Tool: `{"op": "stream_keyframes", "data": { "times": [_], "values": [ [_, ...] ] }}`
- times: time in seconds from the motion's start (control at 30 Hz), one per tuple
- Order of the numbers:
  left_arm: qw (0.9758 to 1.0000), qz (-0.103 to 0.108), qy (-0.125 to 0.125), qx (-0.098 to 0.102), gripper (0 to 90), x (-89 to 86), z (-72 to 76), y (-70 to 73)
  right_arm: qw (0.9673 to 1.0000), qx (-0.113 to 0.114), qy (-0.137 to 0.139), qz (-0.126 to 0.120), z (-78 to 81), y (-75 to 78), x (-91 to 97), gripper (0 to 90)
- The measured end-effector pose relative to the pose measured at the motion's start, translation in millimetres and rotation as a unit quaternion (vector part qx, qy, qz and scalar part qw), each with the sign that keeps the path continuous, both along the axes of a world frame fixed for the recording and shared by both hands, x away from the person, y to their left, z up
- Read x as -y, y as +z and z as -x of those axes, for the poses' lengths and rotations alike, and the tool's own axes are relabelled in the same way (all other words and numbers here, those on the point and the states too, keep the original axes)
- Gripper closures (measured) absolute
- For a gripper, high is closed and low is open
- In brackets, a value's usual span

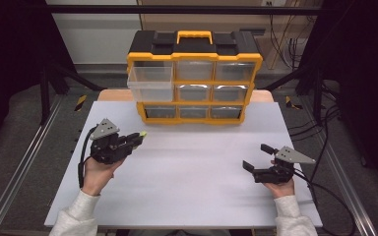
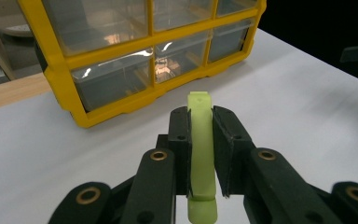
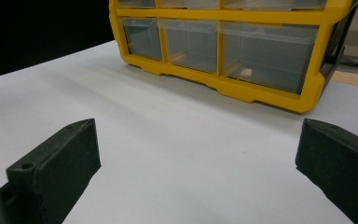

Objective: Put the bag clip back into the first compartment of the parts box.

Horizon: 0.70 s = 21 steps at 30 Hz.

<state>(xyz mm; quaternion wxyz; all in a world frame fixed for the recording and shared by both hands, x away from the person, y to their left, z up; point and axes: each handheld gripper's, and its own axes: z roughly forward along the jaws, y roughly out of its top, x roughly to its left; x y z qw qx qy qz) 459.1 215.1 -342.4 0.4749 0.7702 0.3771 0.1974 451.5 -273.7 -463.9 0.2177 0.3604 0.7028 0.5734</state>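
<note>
A yellow and black drawer cabinet point(image 1: 194, 78) stands at the back of the white table point(image 1: 187, 177), and its top-left clear drawer point(image 1: 150, 81) is pulled out. My left gripper point(image 1: 137, 137) hovers at the left, in front of the cabinet, shut on a slim light-green plastic piece point(image 2: 201, 149) whose tip sticks out past the jaws toward the cabinet point(image 2: 144, 51). At the right my right gripper point(image 1: 256, 157) stands open with nothing between its jaws, pointing toward the cabinet point(image 3: 228, 46) across bare table.
Clear drawers fill the cabinet front; a small pale object point(image 3: 246, 73) lies in a bottom drawer. A wooden board point(image 1: 110, 95) lies under the table's far edge. Metal rails point(image 1: 24, 162) and cables point(image 1: 325, 132) flank the table.
</note>
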Motion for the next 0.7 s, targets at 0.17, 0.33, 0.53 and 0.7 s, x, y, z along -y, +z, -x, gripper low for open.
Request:
{"op": "stream_keyframes", "data": {
  "times": [0.17,0.33,0.53,0.7],
  "values": [
    [1.0,0.005,-0.001,0.007,77.4,-0.1,-4.0,8.1,1.0,0.0,0.0,0.0,-0.1,0.0,0.0,0.3],
    [0.9999,0.007,-0.003,0.009,77.4,0.7,-8.1,14.2,1.0,0.0,0.002,0.002,-0.1,-0.3,-0.4,0.2],
    [0.9998,0.005,-0.006,0.017,77.4,1.1,-11.0,24.2,1.0,0.0,0.001,0.001,0.1,0.0,0.0,0.3],
    [0.9996,0.005,-0.007,0.027,77.4,1.9,-13.0,35.0,1.0,0.0,0.001,0.001,-0.1,-0.1,0.0,0.3]
  ]
}}
